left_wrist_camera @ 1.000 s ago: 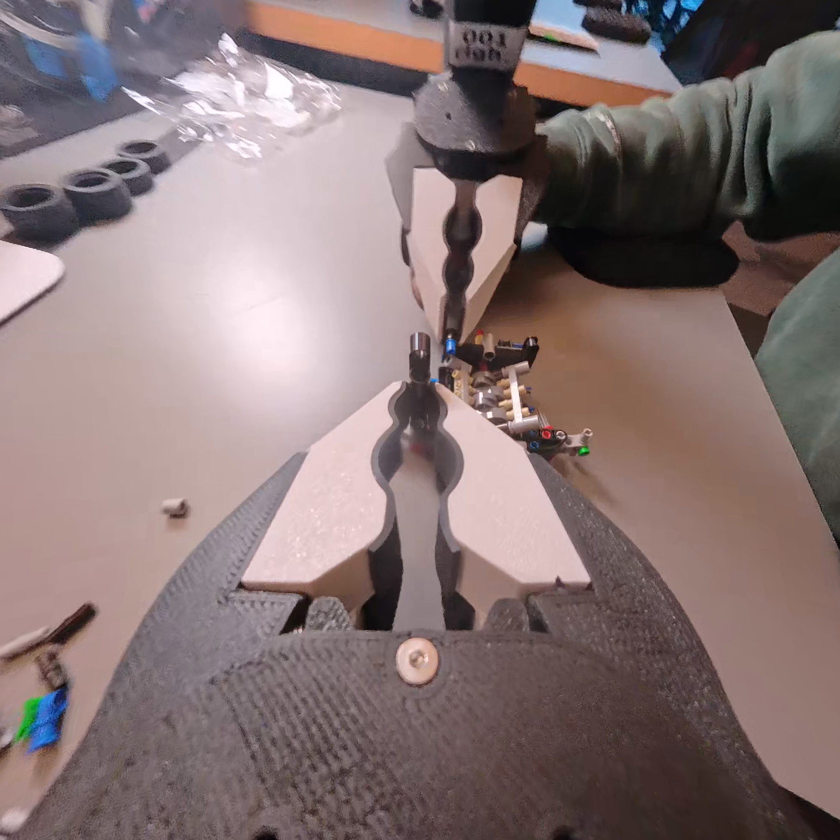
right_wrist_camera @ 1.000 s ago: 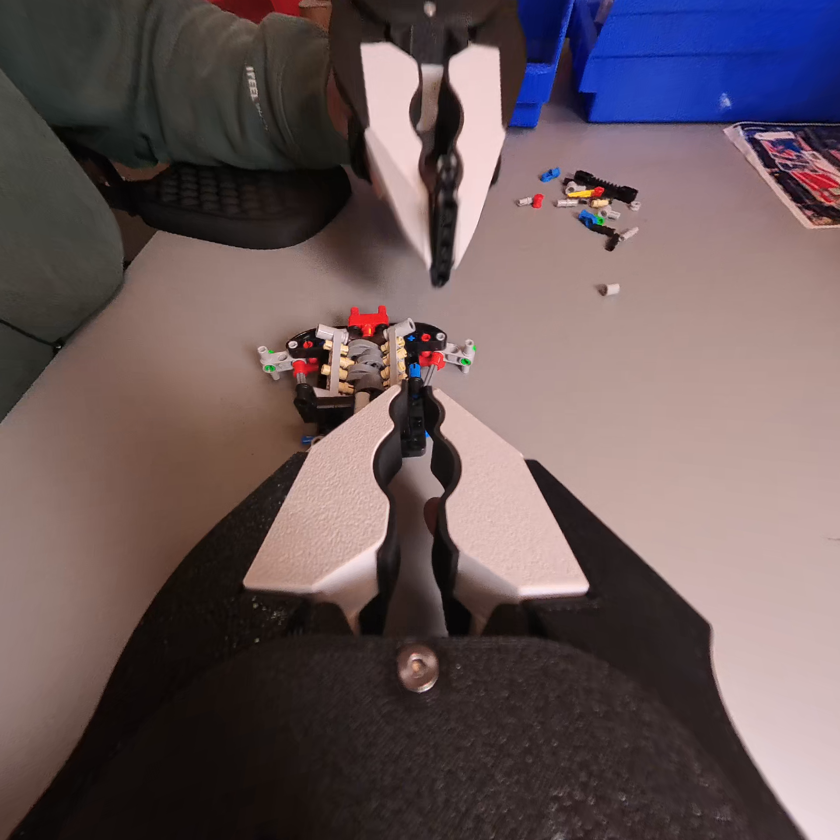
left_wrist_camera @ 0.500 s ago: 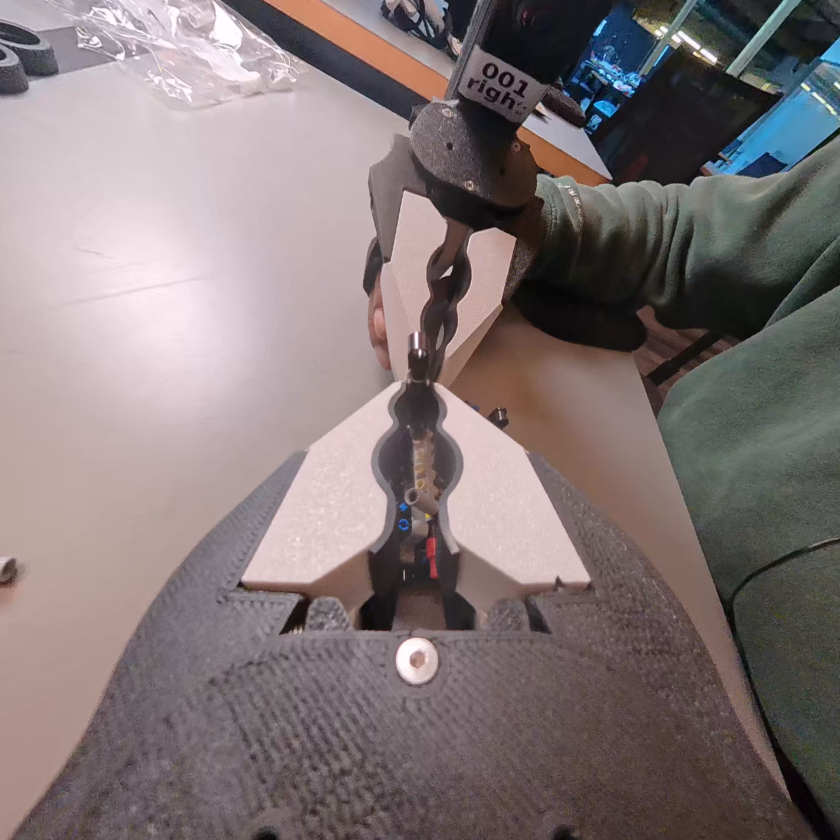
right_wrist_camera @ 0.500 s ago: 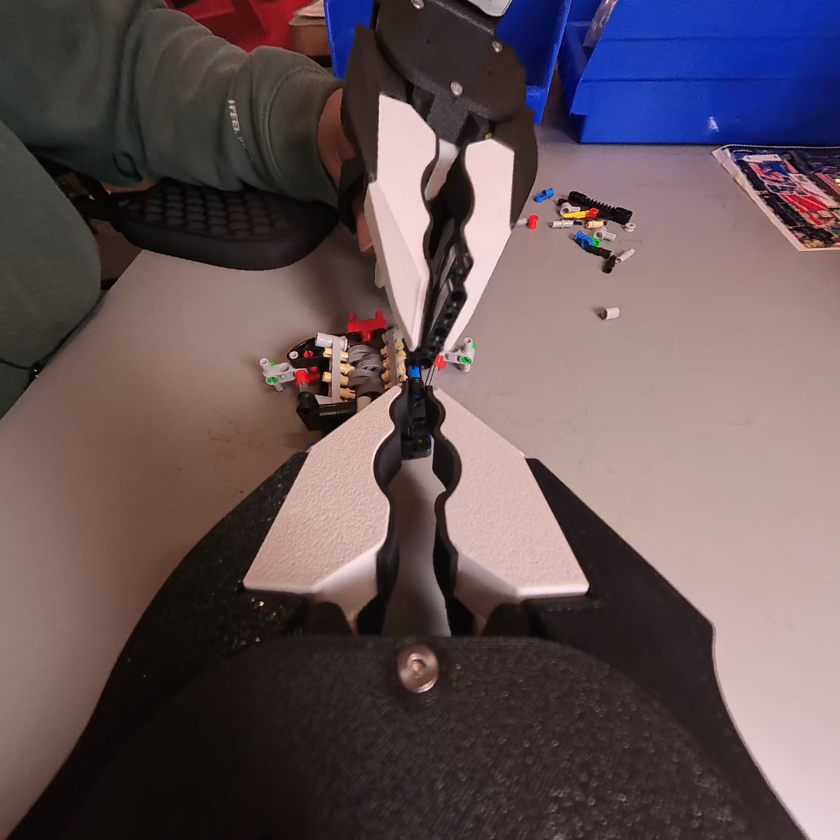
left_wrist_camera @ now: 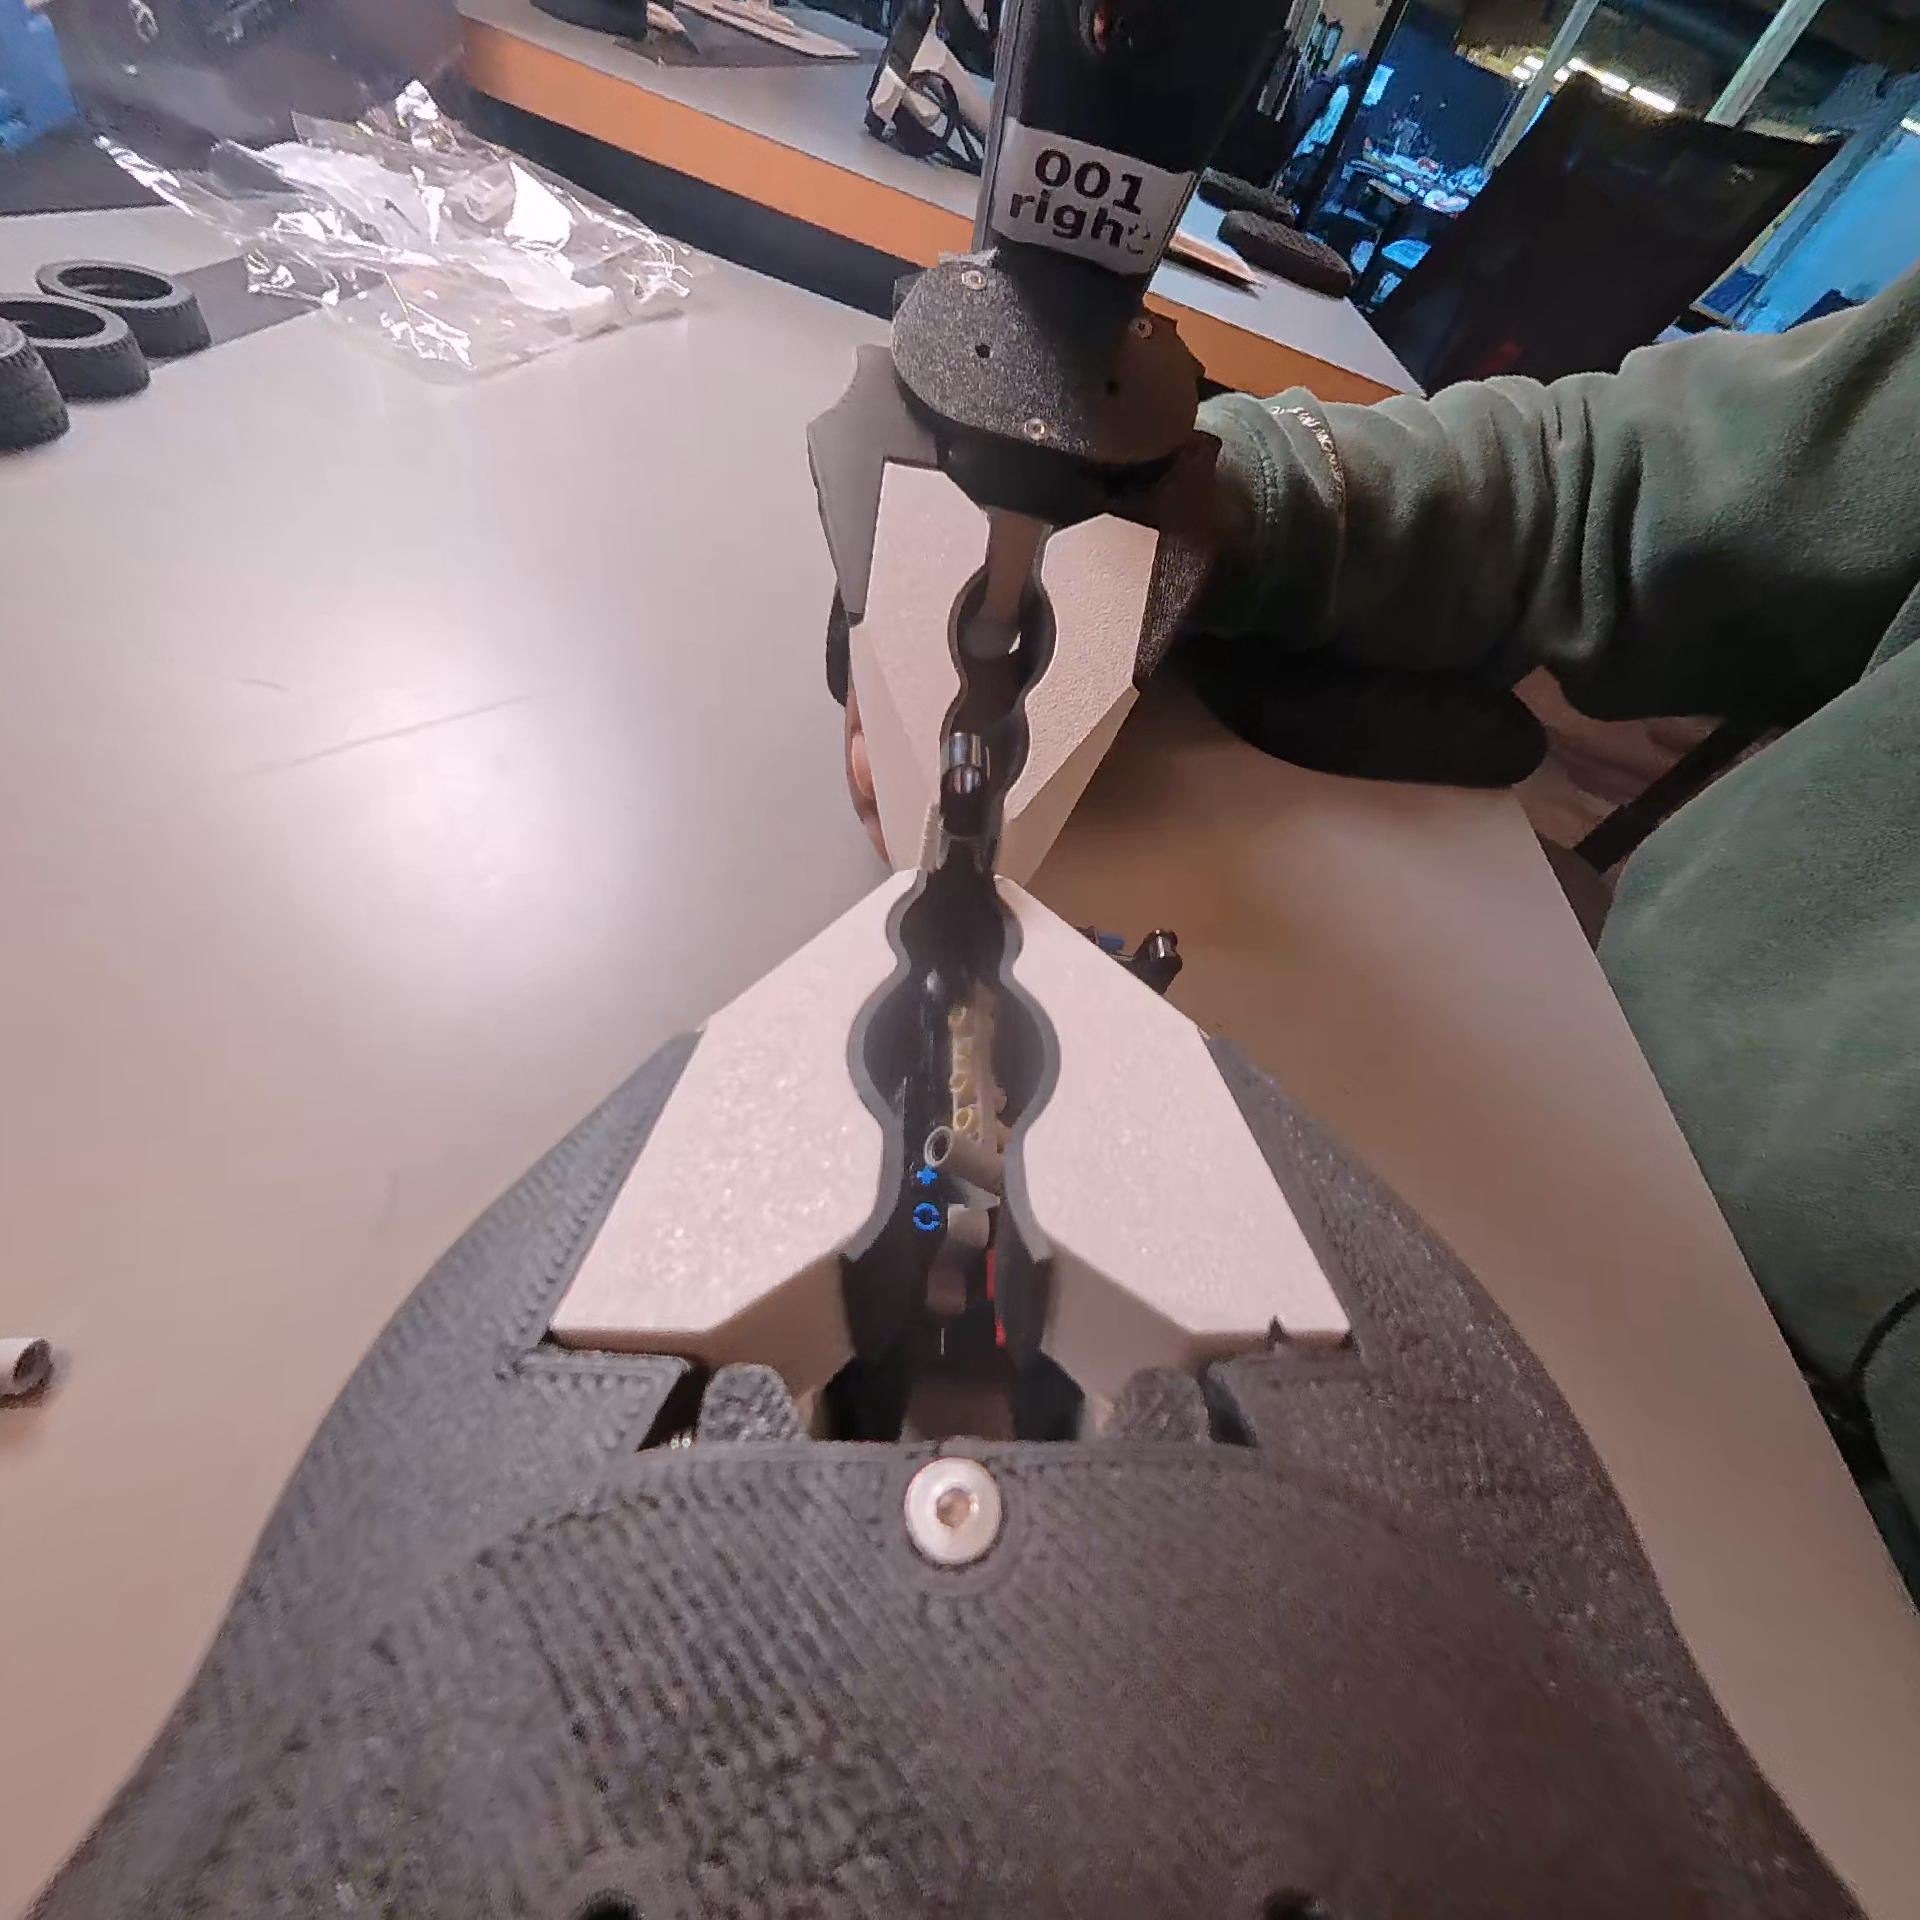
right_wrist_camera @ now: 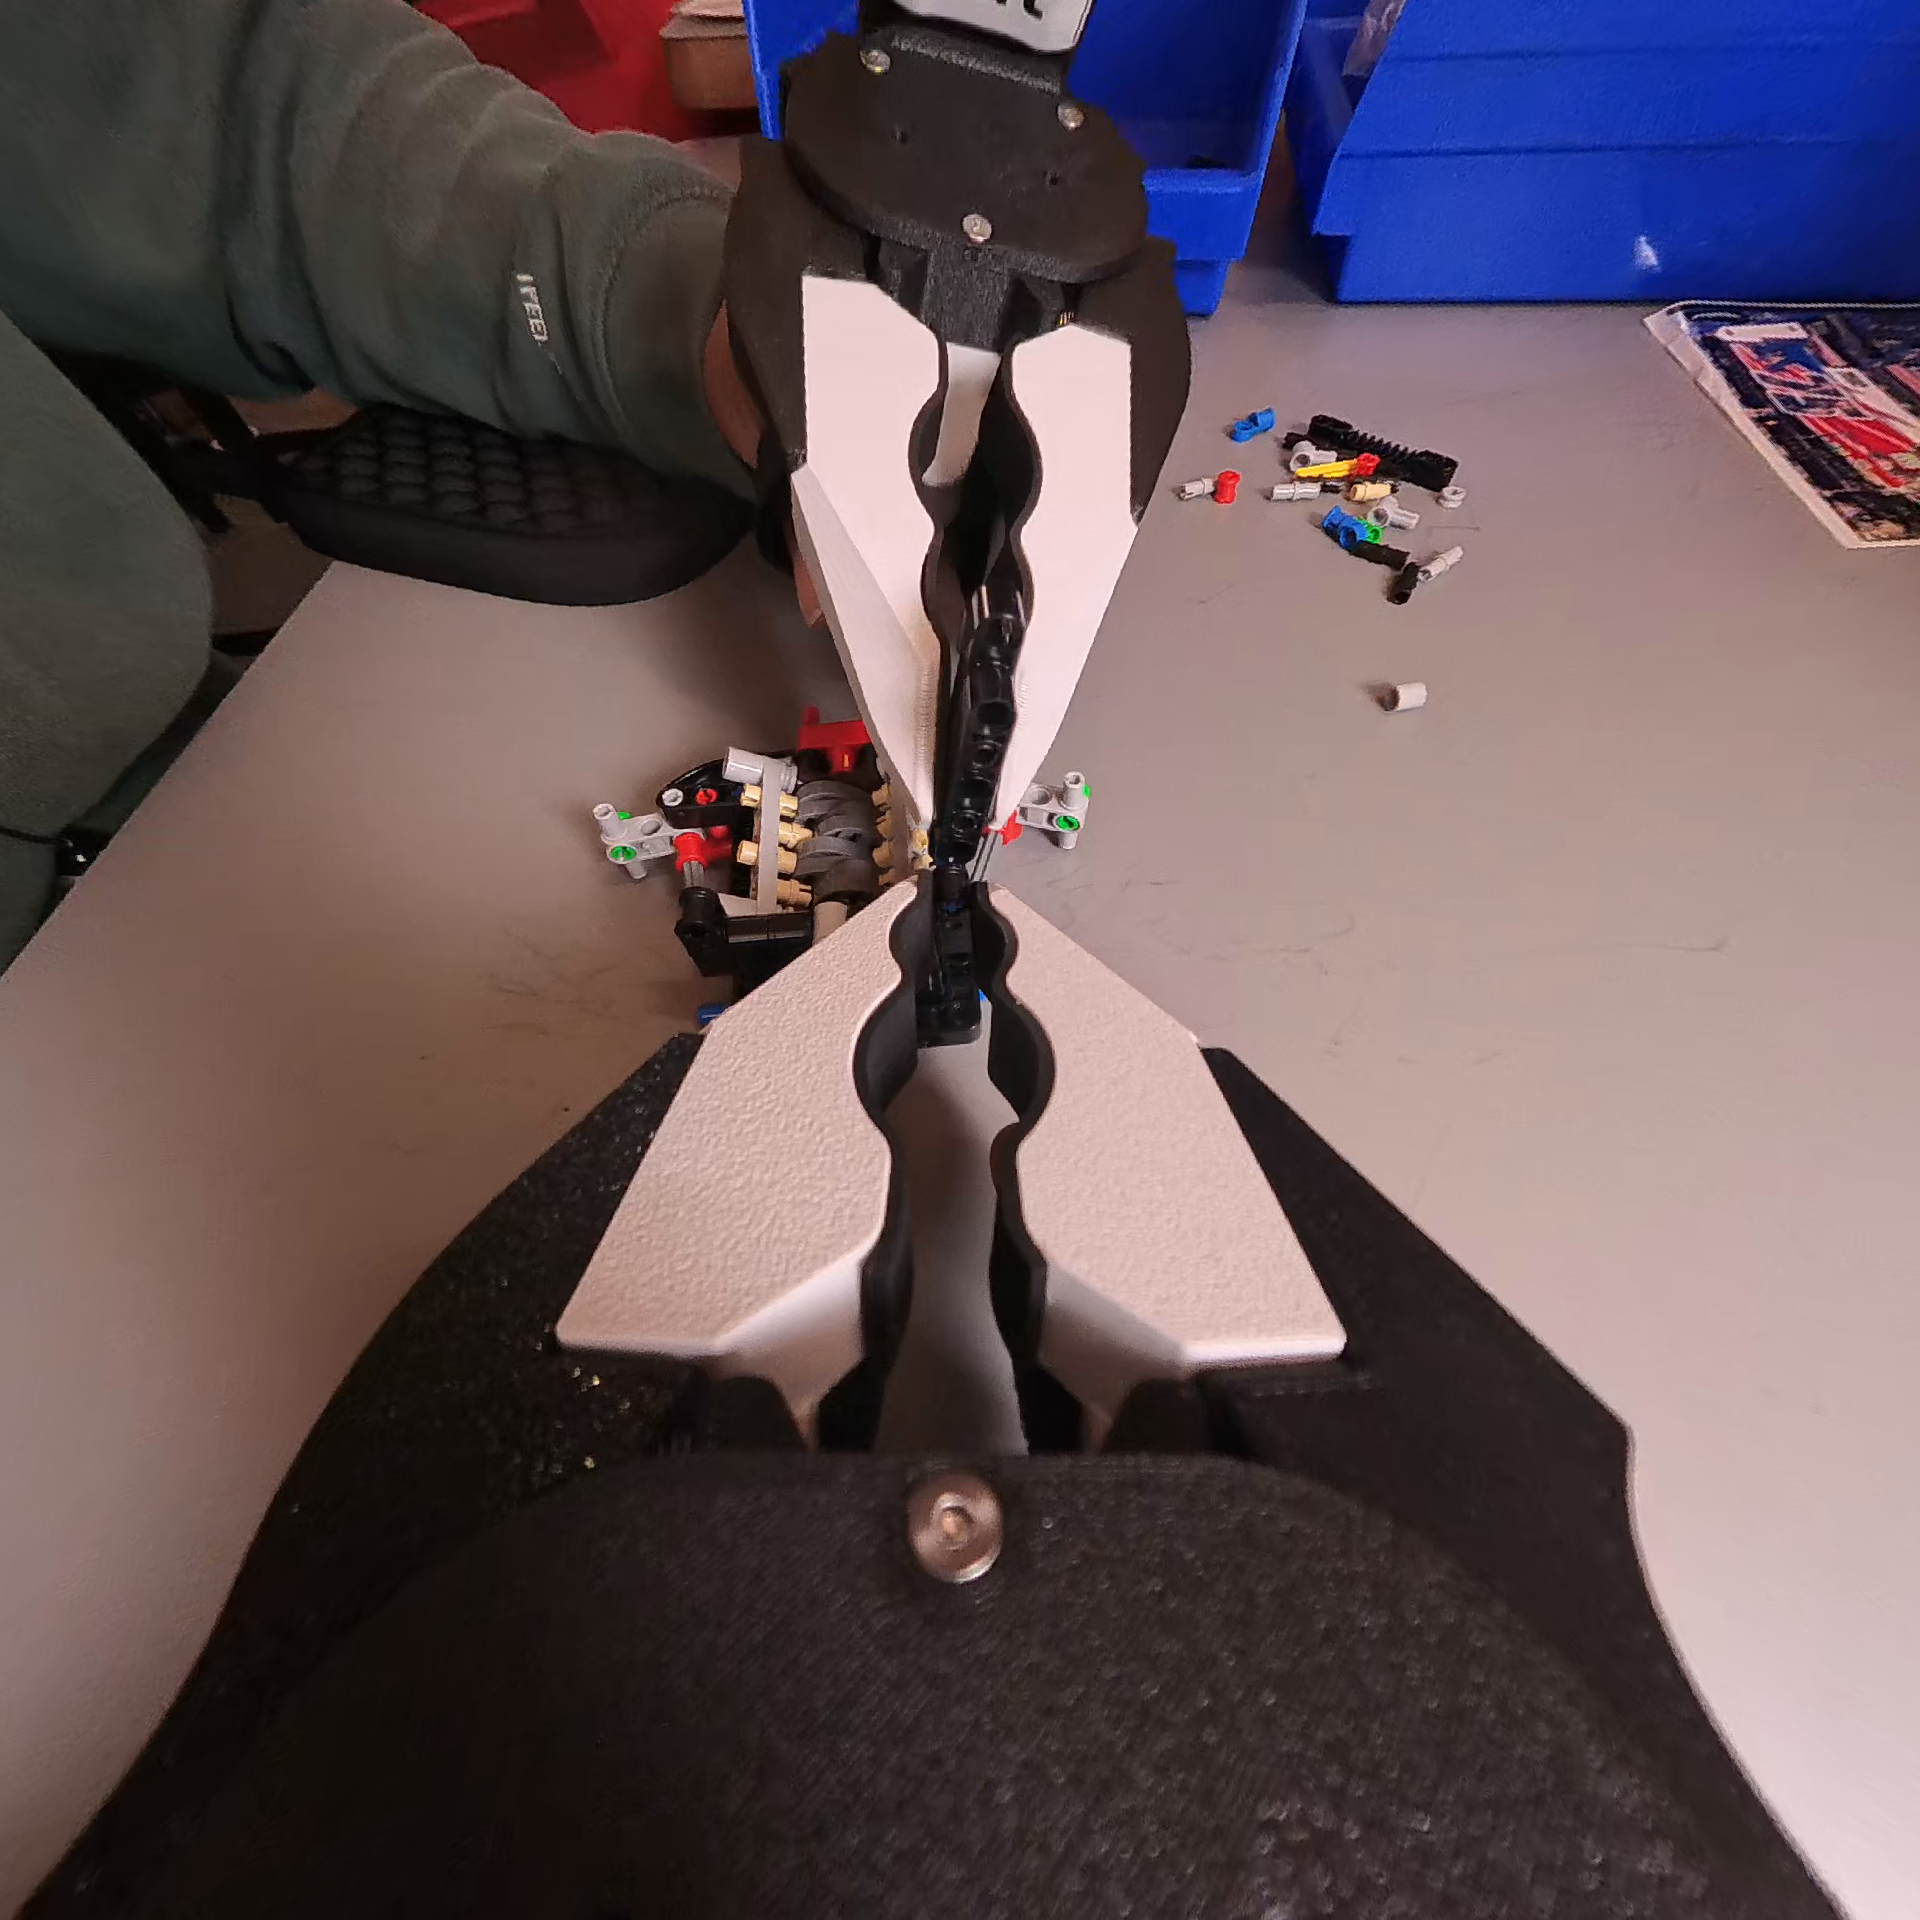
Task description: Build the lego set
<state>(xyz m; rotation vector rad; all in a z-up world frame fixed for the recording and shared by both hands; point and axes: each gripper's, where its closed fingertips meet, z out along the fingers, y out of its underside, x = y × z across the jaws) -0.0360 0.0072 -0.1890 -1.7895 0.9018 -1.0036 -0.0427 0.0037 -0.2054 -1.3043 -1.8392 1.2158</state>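
While tips meet above table (right_wrist_camera: 1455, 1039), left gripper (right_wrist_camera: 961, 821) clamps black holed beam (right_wrist_camera: 982, 727); right gripper (right_wrist_camera: 951, 894) pinches small black connector (right_wrist_camera: 951, 977). Partly built lego assembly (right_wrist_camera: 769, 831) sits below, near table's left edge; loose pieces (right_wrist_camera: 1351, 488) toward far right.

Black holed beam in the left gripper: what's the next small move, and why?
Probably nudge the right gripper forward slightly, seating its small black connector piece into the end hole of the black holed beam. The left gripper grips that beam; the parts meet tip to tip, seemingly aligned.
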